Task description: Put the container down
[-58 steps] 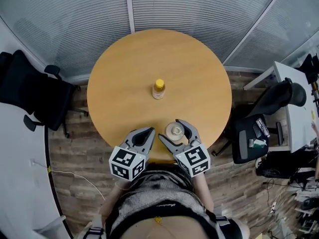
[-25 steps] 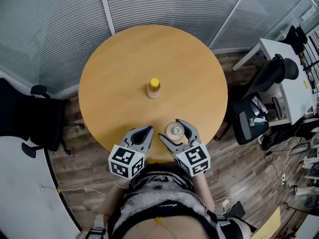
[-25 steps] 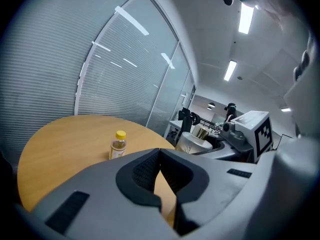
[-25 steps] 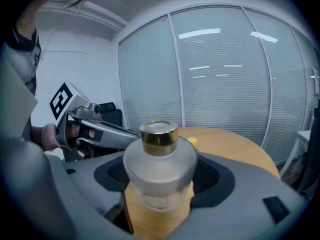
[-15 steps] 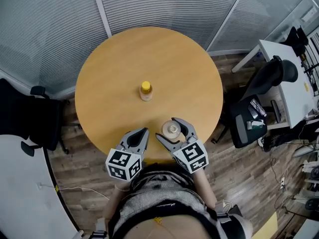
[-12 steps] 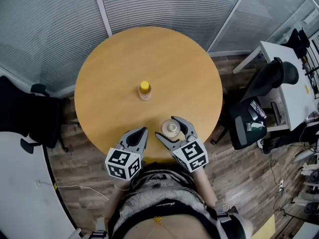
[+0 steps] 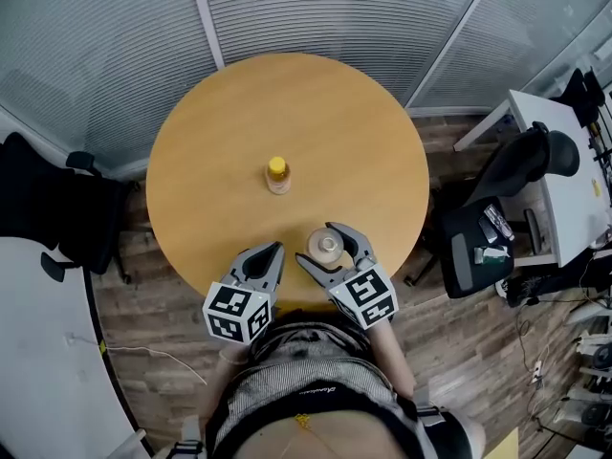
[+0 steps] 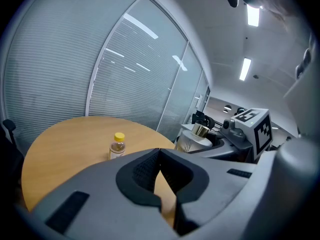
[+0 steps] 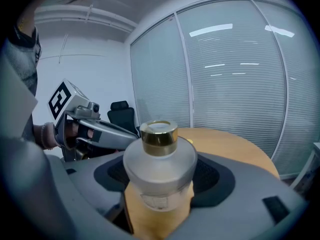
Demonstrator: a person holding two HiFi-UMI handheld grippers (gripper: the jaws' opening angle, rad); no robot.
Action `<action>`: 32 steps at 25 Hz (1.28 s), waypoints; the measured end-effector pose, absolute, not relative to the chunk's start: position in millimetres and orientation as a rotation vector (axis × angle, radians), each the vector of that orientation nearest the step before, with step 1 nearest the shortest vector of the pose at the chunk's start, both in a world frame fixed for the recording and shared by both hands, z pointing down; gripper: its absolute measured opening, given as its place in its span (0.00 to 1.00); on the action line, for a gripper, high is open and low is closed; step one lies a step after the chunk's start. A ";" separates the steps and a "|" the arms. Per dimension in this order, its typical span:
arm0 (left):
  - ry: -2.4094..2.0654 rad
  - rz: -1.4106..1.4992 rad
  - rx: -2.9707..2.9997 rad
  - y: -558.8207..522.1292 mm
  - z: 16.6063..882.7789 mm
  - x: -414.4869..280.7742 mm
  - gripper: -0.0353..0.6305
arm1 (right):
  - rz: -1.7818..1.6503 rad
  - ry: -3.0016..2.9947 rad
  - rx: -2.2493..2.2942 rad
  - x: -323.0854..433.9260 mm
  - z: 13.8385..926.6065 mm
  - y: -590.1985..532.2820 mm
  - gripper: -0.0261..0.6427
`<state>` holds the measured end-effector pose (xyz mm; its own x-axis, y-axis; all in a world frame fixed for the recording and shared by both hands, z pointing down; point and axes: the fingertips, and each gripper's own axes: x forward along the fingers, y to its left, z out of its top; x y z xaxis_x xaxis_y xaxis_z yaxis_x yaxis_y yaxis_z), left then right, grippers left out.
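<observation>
Your R gripper [image 7: 319,245] has its fingers [image 9: 215,176] pinching the container [image 7: 328,246], a frosted jar w/ a gold cap [image 9: 159,136]. The dark pads press its sides just below the shoulder. The jar stands upright over the near edge of the round wooden bench [image 7: 363,142], right in front of you. Can't tell if its base touches the bench top; the R gripper view shows wood directly under it but not the contact.

Your L gripper [image 7: 275,249] sits just beside the R one, also at the near edge. Its fingers [image 8: 140,171] are pressed together at the tips w/ nothing between them. In the L gripper view, the jar shows off to the right in the other gripper's grasp.

A small bottle w/ a yellow cap [image 7: 277,174] stands upright near the bench centre, well apart from both grippers and from the jar.

Around the bench there are slatted blinds [image 7: 335,8] behind glass on the far side, a black chair [image 7: 57,199] at your left, and another office chair [image 7: 478,251] at your right by a white desk [image 7: 574,199].
</observation>
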<state>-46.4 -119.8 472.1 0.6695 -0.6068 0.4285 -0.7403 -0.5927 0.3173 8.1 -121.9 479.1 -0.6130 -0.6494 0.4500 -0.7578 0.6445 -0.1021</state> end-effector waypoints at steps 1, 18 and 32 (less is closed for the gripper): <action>-1.046 0.383 2.411 -119.5 472.3 -45.5 0.08 | 0.396 -2.496 1.114 9.0 479.0 -122.5 0.56; -1.049 0.411 2.403 -111.2 474.4 -44.0 0.08 | 0.397 -2.496 1.085 10.3 478.3 -121.2 0.56; -1.064 0.425 2.374 -111.4 480.7 -46.5 0.09 | 0.393 -2.478 1.061 13.2 491.9 -123.3 0.56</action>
